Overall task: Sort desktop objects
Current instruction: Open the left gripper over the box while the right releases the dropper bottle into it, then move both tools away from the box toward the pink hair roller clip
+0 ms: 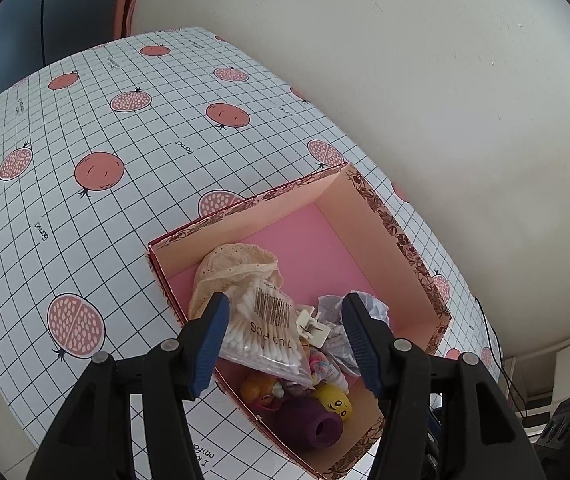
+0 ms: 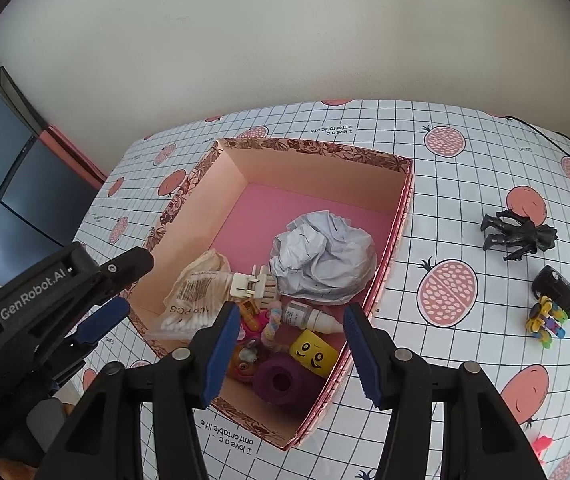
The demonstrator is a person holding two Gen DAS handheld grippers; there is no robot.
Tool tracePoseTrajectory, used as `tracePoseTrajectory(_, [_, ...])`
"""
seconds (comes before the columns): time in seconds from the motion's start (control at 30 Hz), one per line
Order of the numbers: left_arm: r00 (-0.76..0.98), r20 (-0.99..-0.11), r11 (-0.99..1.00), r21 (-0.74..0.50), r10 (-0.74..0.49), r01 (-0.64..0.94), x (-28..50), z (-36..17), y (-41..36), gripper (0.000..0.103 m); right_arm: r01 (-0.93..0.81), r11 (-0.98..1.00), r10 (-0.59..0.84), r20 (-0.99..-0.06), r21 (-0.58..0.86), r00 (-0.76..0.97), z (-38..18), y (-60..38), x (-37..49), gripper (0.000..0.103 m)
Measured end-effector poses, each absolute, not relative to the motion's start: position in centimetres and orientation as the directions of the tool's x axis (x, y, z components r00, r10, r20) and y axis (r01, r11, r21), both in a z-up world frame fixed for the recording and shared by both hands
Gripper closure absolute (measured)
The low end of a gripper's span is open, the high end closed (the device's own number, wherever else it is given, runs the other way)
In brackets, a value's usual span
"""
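Two hand-held grippers hover over an open pink cardboard box with a floral-printed rim (image 2: 399, 216) on a table covered by a white grid-patterned cloth printed with pomegranates (image 2: 465, 184). The left gripper (image 1: 285, 336) hangs above the box's near half, its blue-padded fingers (image 1: 211, 340) spread wide and holding nothing. The right gripper (image 2: 287, 344) hovers over the near edge, fingers likewise apart and empty.

Inside, sorted items crowd the near end: a clear bag of cotton swabs (image 2: 189, 304), a crumpled ball of white paper (image 2: 323, 256), a cream plastic hair clip (image 2: 251, 284), a small white dropper bottle (image 2: 309, 316), a yellow block with a smiling face (image 2: 313, 354) and a purple spool of yarn (image 2: 281, 380). The far half of the pink floor lies bare.

Outside the box, to the right and well apart from its wall, lie a black action figure (image 2: 519, 234), a black toy car (image 2: 557, 290) and a small multicoloured toy (image 2: 545, 320) touching the car. Open cloth separates them from the box.
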State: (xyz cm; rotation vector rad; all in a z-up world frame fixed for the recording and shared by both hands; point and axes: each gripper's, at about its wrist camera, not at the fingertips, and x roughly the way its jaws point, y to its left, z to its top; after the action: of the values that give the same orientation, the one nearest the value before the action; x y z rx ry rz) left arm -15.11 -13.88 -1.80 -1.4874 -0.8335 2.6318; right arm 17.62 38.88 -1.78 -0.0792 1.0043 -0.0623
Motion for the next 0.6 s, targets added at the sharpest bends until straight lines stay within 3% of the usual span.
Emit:
tracePoseTrajectory(0.23, [-0.537,-0.806,-0.873,-0.426,0.248,0.236,-15.19,-1.79,-13.48,0.040,0.021,0.995,-0.091,-0.832,-0.096,0.547,-1.55,38.82,17.63,0.037])
tracePoseTrajectory(0.37, [-0.543,-0.809,-0.888,-0.400,0.227,0.226,-15.25,-1.58,-13.25,0.023,0.034,0.995,-0.098,-0.826,-0.095,0.555,-1.58,38.55,17.72,0.026])
tracePoseTrajectory(0.5, [-0.544,-0.812,-0.902,-0.378,0.214,0.209,-15.31,-1.50,-12.91,0.021,0.034,0.994,-0.106,-0.831,-0.105,0.547,-1.86,38.46,17.88,0.020])
tracePoseTrajectory(0.6, [-0.555,-0.807,-0.906,-0.369,0.203,0.205,-15.28,-1.44,-12.84,0.012,0.036,0.994,-0.108,-0.832,-0.106,0.545,-1.95,38.37,17.92,0.019])
